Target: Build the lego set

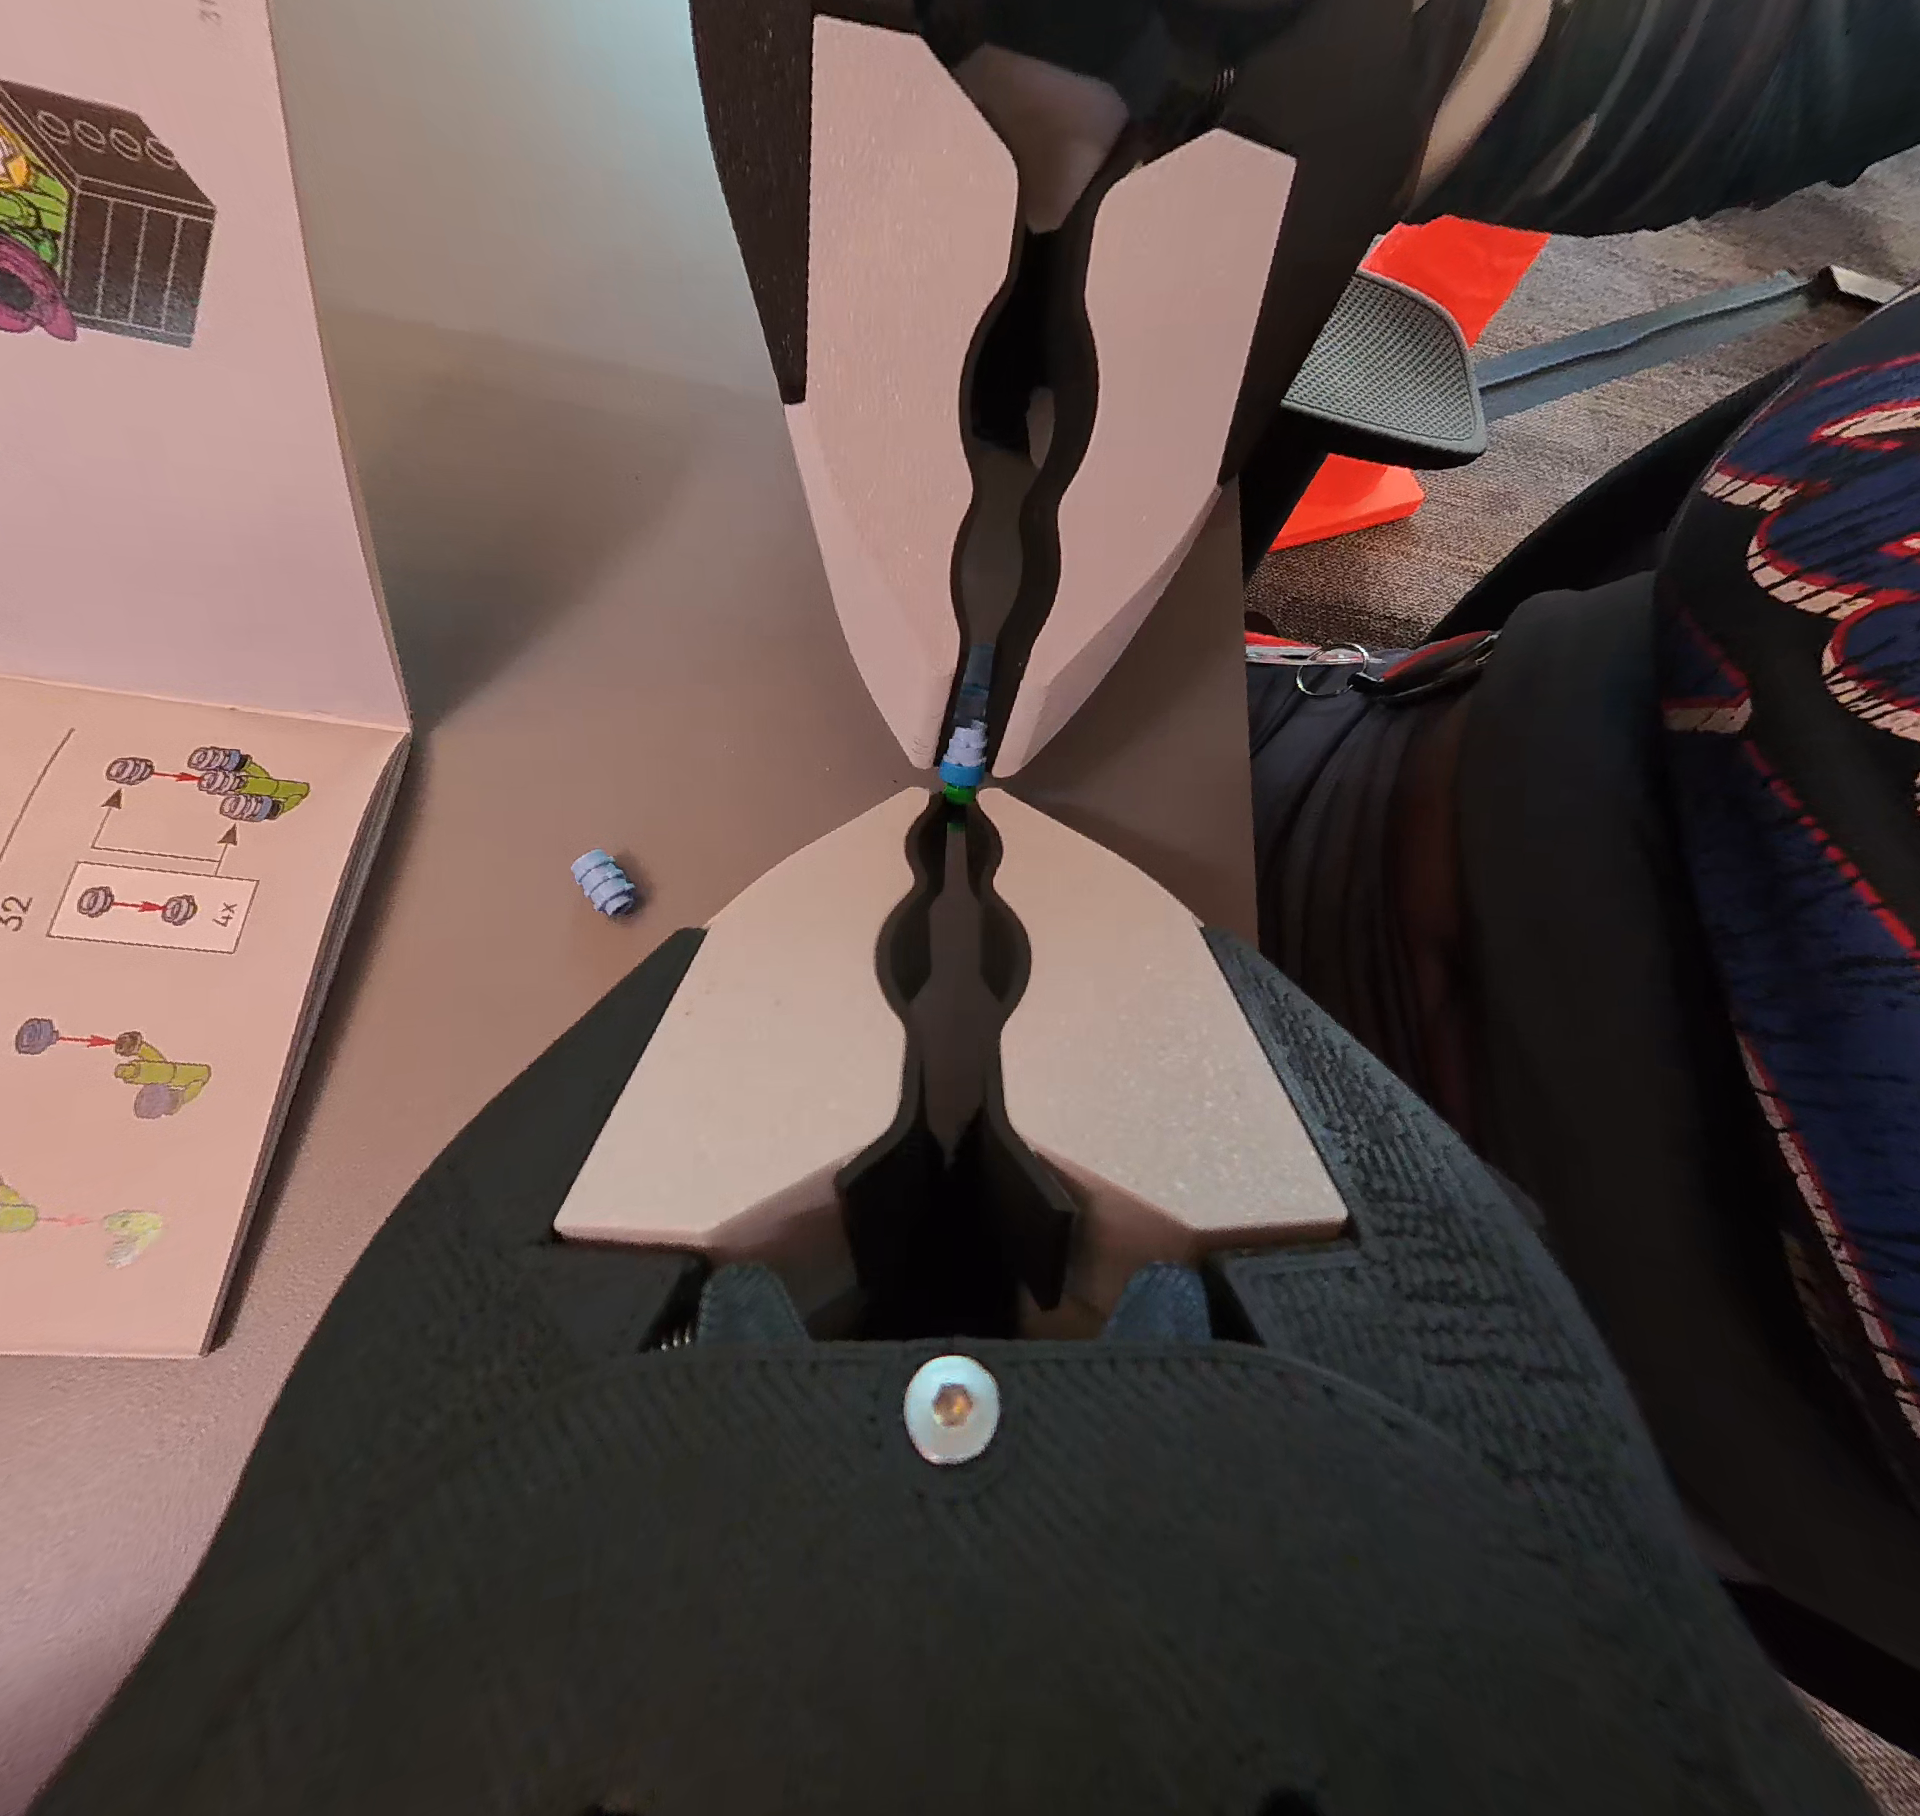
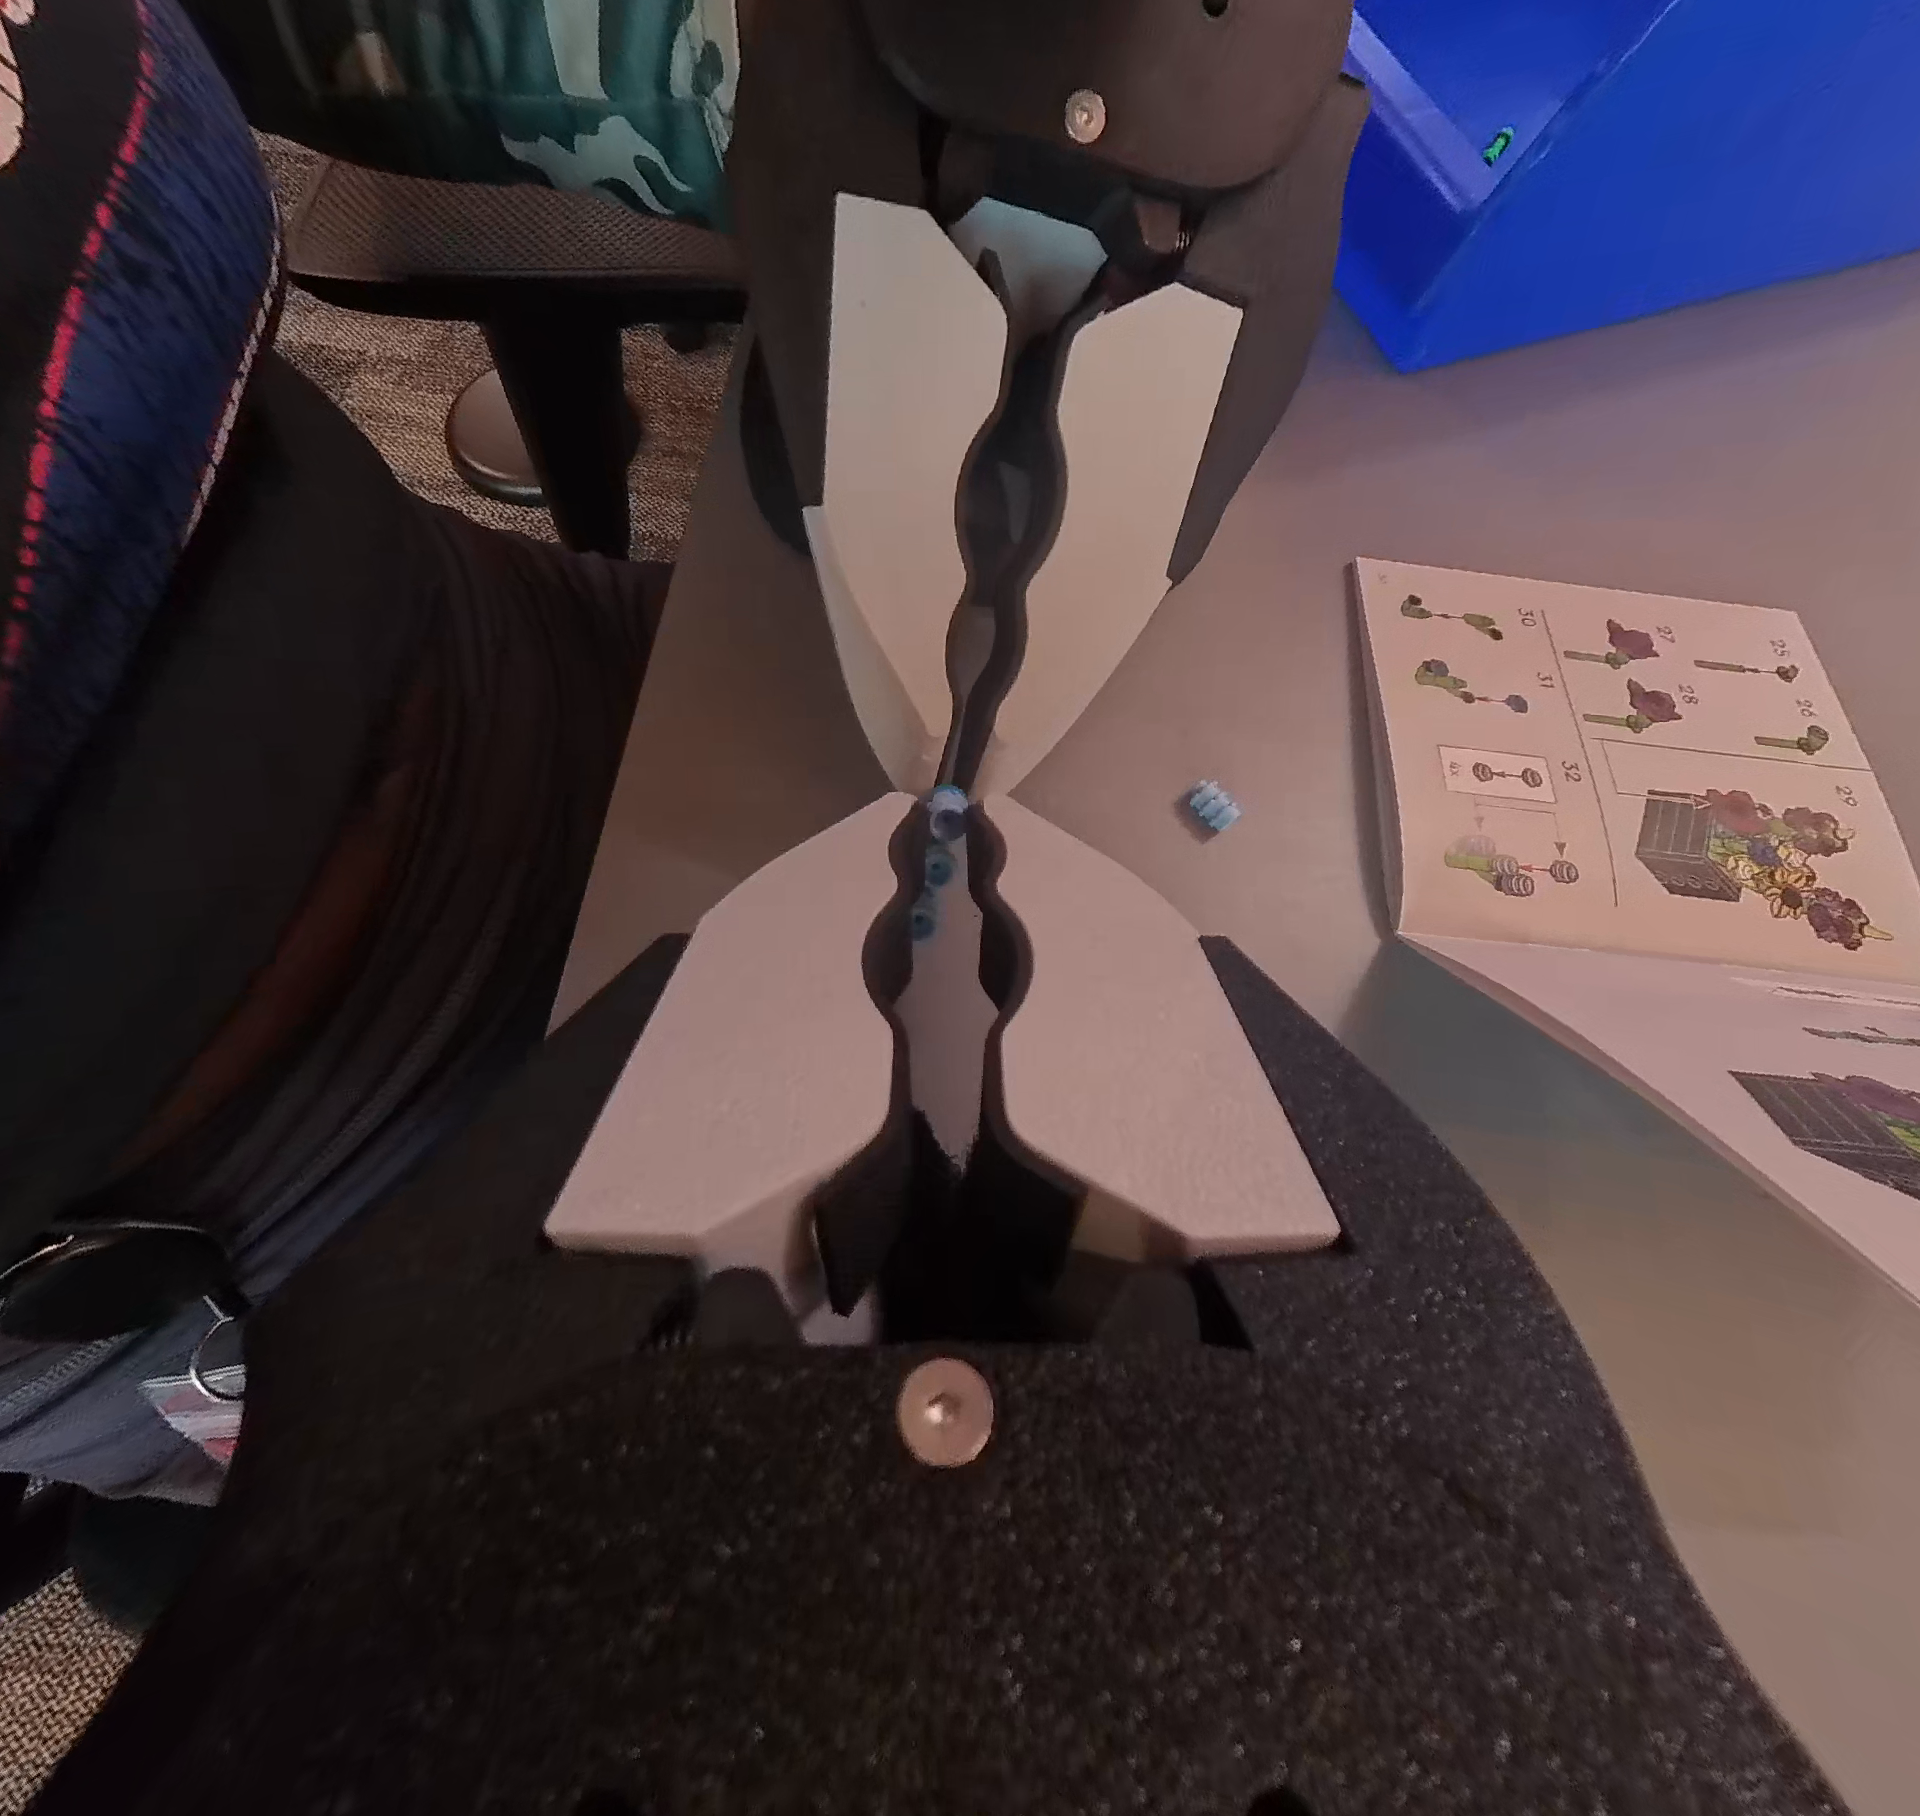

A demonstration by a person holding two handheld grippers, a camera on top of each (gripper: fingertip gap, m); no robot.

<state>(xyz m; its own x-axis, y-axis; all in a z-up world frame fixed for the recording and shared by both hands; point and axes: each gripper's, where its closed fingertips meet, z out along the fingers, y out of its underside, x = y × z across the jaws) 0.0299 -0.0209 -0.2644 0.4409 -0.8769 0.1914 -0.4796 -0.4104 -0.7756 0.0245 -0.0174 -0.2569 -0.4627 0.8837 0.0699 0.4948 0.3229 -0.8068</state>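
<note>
Two hand-held grippers meet tip to tip above the edge of a grey table [image 1: 582, 478]. The left gripper [image 1: 958, 816] has its pale fingers [image 1: 790, 1070] drawn together, with a small green piece [image 1: 958, 824] pinched at their very tips. The right gripper [image 2: 943, 810] faces it from the opposite side, its fingers [image 2: 748, 1060] likewise closed, clamping a row of light-blue round studs [image 2: 940, 867] that runs back along the narrow slot between them. Seen from the left wrist, the foremost blue stud [image 1: 961, 764] touches the green piece exactly where the two pairs of tips come together.

A loose stack of light-blue round pieces [image 1: 608, 885] lies on the table, to the left of the left gripper's tips and apart from them; from the right wrist the same stack [image 2: 1211, 804] appears to the right of the right gripper's tips. Beyond it lies an open instruction booklet [image 2: 1621, 779] with coloured step drawings, one page standing up slightly [image 1: 187, 416]. A blue bin [image 2: 1662, 166] stands on the table further off, ahead and to the right of the right gripper.

On the other side of the joined grippers, past the table edge, a person's dark patterned clothing [image 1: 1766, 831] and part of a chair armrest [image 1: 1392, 364] show over grey carpet, along with an orange object [image 1: 1444, 260] on the floor
</note>
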